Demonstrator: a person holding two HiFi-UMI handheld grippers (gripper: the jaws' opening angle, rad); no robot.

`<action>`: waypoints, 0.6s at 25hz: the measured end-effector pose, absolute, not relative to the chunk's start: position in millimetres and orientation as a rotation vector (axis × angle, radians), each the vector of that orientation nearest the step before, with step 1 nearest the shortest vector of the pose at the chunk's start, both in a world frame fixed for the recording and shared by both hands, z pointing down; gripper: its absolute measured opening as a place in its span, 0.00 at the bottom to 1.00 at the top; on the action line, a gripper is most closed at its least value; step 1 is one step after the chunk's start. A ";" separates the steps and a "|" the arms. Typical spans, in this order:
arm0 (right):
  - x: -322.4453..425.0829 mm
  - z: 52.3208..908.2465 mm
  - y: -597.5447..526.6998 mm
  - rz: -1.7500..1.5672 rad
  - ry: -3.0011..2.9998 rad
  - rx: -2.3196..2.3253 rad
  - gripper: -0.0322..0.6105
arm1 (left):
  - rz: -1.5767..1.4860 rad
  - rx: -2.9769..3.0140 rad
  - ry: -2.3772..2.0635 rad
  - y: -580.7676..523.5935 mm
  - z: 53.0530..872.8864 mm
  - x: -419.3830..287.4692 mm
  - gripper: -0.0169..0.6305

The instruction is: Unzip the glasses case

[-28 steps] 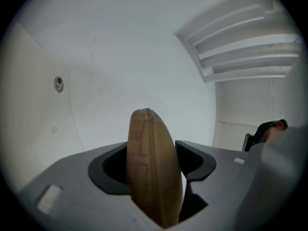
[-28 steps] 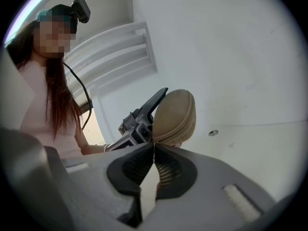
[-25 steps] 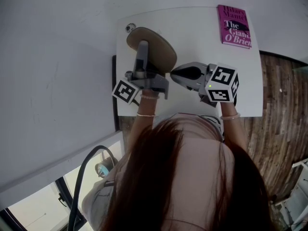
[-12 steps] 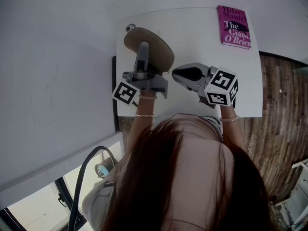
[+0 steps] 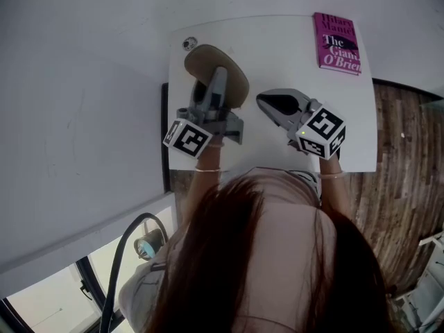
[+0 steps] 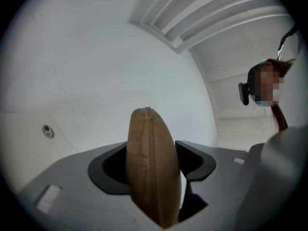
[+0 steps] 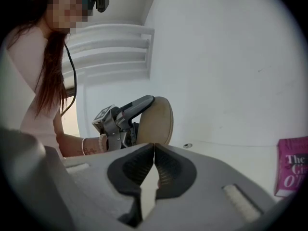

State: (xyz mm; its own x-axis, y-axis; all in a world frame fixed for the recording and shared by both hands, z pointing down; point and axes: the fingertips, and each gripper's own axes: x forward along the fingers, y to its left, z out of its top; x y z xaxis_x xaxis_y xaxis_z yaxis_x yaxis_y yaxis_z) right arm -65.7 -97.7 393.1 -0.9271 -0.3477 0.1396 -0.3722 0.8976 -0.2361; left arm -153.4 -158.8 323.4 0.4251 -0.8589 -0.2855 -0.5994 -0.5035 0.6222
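The tan oval glasses case (image 5: 234,83) is held up on edge above the white table (image 5: 291,47), its zip seam facing the left gripper view at the case's (image 6: 149,153) top. My left gripper (image 5: 216,76) is shut on the case, one pad against each flat side. To the right, my right gripper (image 5: 265,101) points at the case from a short gap away. In the right gripper view, my right gripper's (image 7: 154,150) jaws have just been closing and now meet, with nothing between them. The case (image 7: 159,119) stands beyond them, untouched.
A magenta book (image 5: 338,41) lies at the table's far right corner. A small round grommet (image 5: 189,44) sits in the tabletop just left of the case. A white wall runs along the left, and wooden floor lies to the right.
The left gripper has rolled, turning the case more onto its edge. The right gripper has shifted a little to the right and away from me, and its jaws have come together.
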 end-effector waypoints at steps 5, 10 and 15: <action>-60.0 392.1 -102.7 0.370 -2.956 0.618 0.06 | -0.719 2.333 -1.305 -155.0 324.1 -146.9 0.48; -52.2 388.6 -106.5 0.337 -2.947 0.679 0.06 | -0.588 2.439 -1.385 -151.6 324.8 -138.4 0.48; -40.2 380.6 -117.5 0.287 -2.942 0.771 0.05 | -0.504 2.504 -1.406 -150.4 327.2 -127.6 0.48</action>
